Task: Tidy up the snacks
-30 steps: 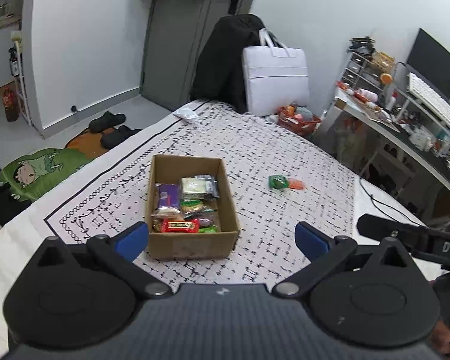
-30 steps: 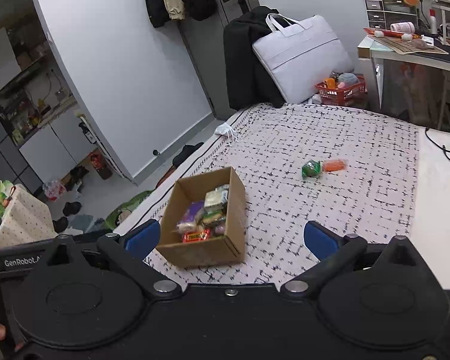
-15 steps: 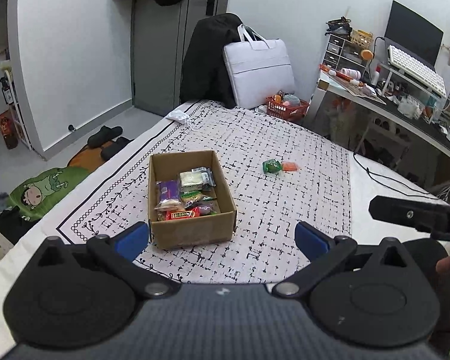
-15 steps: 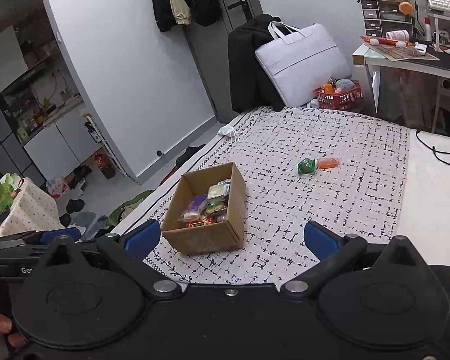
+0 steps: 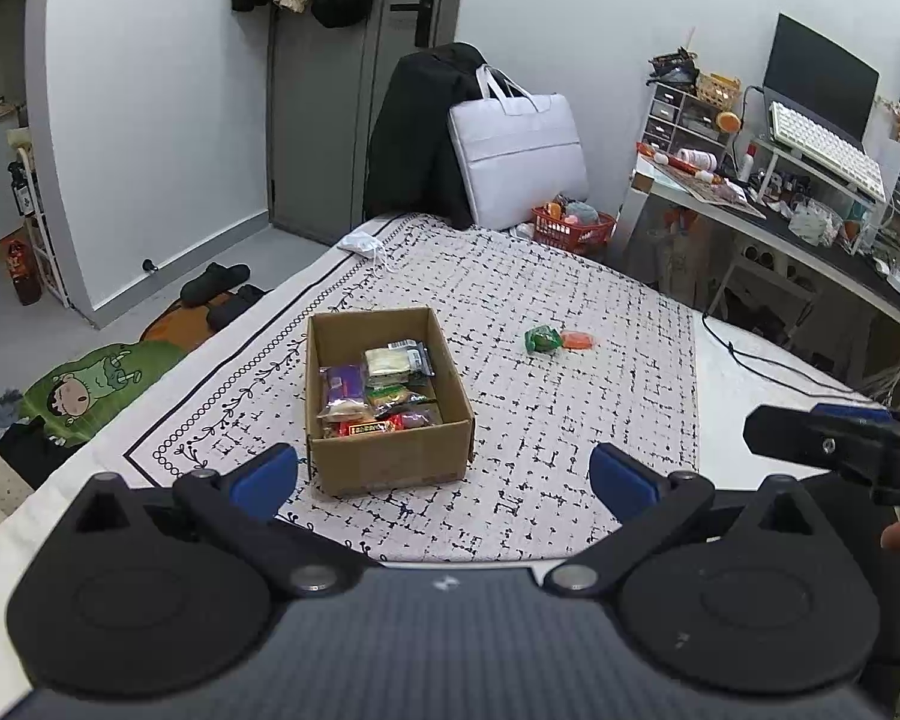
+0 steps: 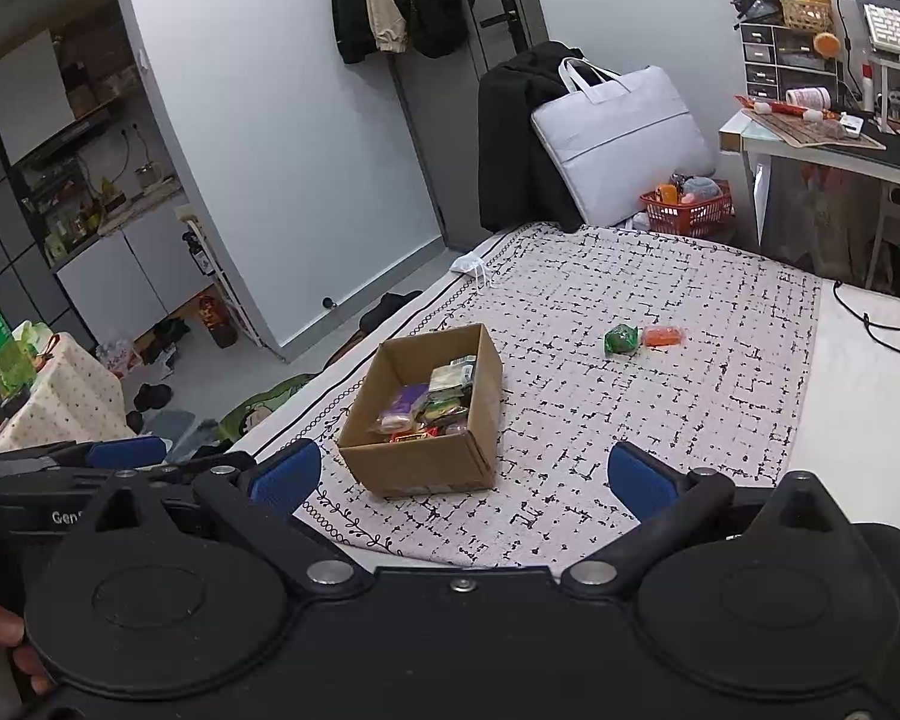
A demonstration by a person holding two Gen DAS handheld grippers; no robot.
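Open cardboard box [image 5: 390,396] of crinkly snack packets on patterned bedspread [image 5: 570,420]; green packet [image 5: 541,339], orange packet [image 5: 579,339] at 2 o'clock. Left gripper [image 5: 444,474], right gripper [image 6: 462,474] level, jaws apart, empty.

box: open brown cardboard box [image 5: 390,456], upright on the patterned bedspread, flaps out of the way, sitting near the 6 o'clock edge of the spread
box contents: bunch of wrapped snacks [image 5: 378,387] piled toward its near end: a purple pack, a pale one with a black strip, a red bar, some green bits
green snack: small crinkly green packet [image 5: 542,339], lying loose at about 2 o'clock from the box, well apart from it
orange snack: little orange packet [image 5: 579,339], flat, just beside the green one at its 3 o'clock
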